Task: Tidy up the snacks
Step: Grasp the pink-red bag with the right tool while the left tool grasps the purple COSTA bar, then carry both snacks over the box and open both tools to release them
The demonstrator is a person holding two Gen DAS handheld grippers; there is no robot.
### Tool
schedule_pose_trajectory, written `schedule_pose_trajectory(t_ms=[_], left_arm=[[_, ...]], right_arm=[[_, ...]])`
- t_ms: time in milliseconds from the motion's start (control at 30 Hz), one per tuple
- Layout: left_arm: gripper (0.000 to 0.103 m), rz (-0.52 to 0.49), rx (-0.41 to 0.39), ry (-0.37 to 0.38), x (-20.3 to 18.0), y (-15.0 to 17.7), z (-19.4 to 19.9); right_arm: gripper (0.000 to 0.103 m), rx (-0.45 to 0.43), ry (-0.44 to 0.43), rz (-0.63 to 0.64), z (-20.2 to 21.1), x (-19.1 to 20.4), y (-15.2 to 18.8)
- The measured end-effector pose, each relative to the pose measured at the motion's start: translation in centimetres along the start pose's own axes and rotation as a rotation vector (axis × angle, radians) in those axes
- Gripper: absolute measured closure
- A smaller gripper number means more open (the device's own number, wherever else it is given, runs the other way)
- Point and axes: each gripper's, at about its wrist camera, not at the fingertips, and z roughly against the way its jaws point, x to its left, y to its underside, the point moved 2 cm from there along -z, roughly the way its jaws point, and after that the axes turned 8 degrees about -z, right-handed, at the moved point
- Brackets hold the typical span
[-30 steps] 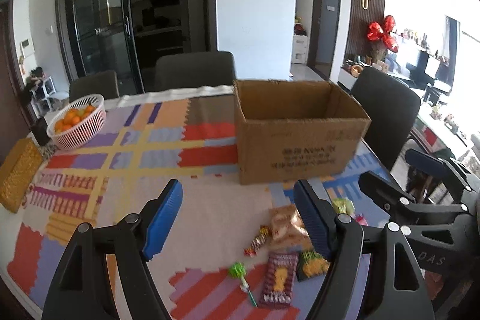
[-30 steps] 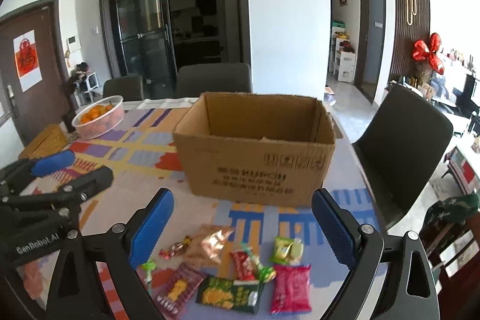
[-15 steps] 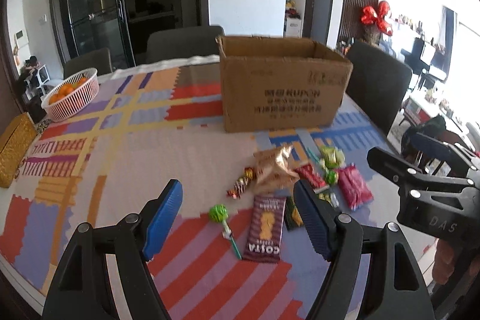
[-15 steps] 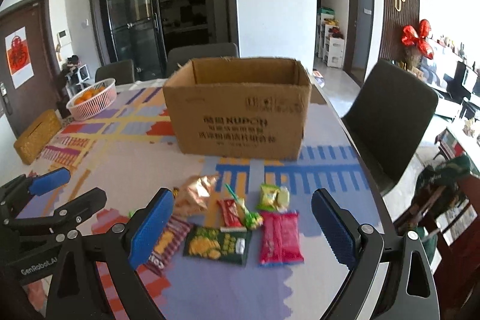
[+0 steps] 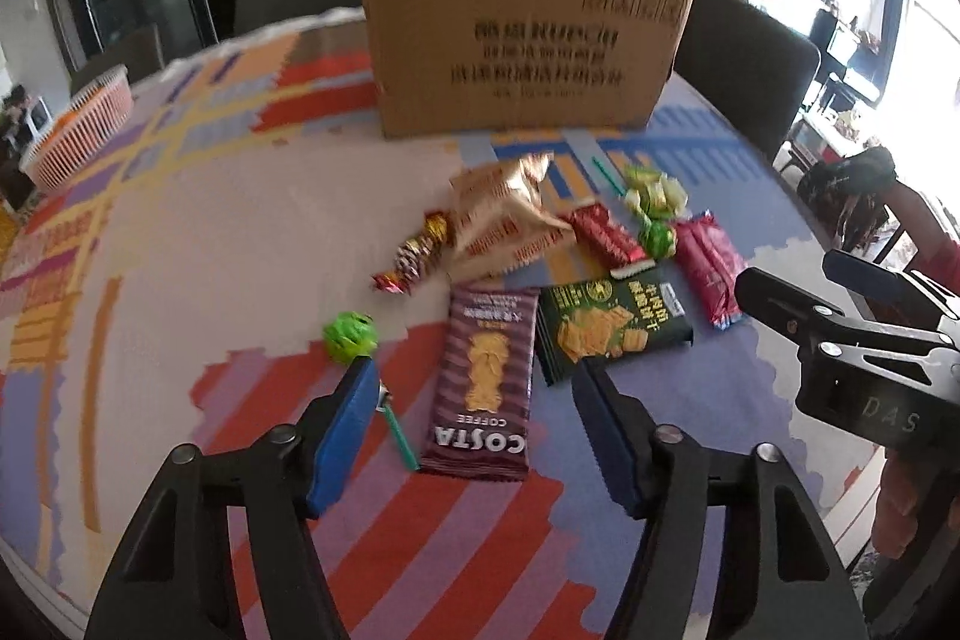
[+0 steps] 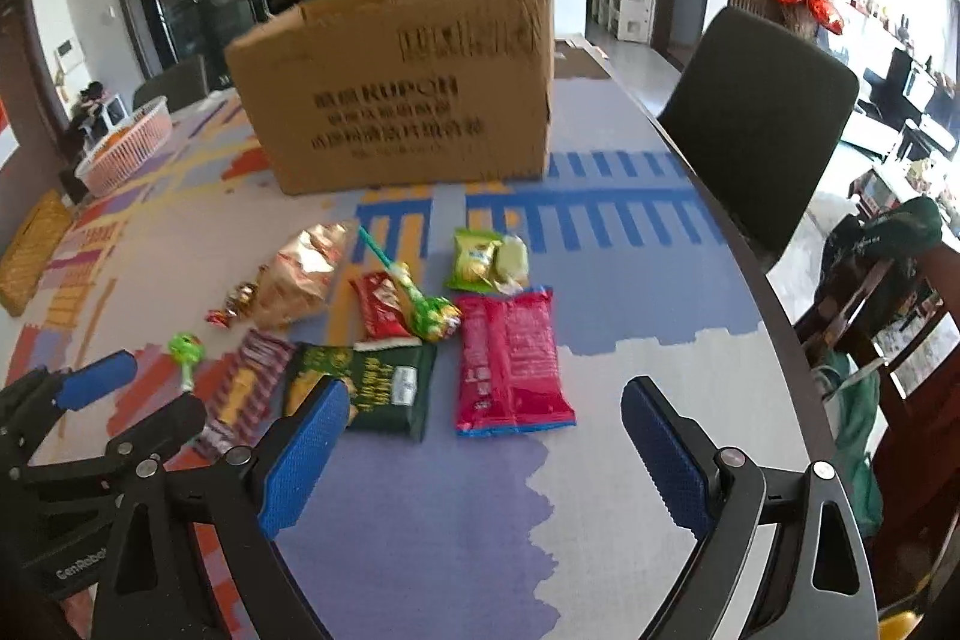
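Left gripper [image 5: 474, 394] has dropped toward the table, jaws just narrowing, nothing pinched; the Costa coffee packet [image 5: 483, 379] lies between its tips. Right gripper [image 6: 486, 445] also lower, spread wide, empty, above the pink packet [image 6: 510, 361]. Snacks lie loose before the cardboard box [image 5: 516, 34]: first picks look imminent.

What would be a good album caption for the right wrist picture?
Open blue-padded right tool hovering above a pink snack packet among scattered snacks, a brown cardboard box behind them on a colourful patterned tablecloth.
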Motion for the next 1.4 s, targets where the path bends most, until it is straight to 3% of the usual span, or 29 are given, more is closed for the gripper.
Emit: schedule_pose_trajectory(t_ms=[133,467,733,833,1033,1400], left_arm=[[0.043,0.014,0.03,0.032,0.1,-0.2,-1.7],[0.046,0.006,0.086,0.015,0.2,-0.6,-4.6],[0.049,0.0,0.064,0.002,0.2,-1.2,-5.2],[0.061,0.004,0.06,-0.013,0.2,-1.3,-5.3],[0.062,0.034,0.061,-0.008,0.6,-1.5,-5.2],[0.063,0.052,0.024,-0.005,0.4,-1.6,-3.4]], right_arm=[[0.017,0.03,0.007,0.002,-1.4,-0.2,0.0],[0.026,0.107,0.018,-0.021,-4.7,-0.9,-0.2],[0.034,0.145,0.013,-0.024,-6.5,-0.9,-0.3],[0.036,0.137,0.026,-0.01,-6.7,-0.8,-0.6],[0.053,0.129,0.053,0.006,-7.2,-0.5,-1.2],[0.06,0.131,0.049,-0.001,-6.1,-0.9,-0.7]])
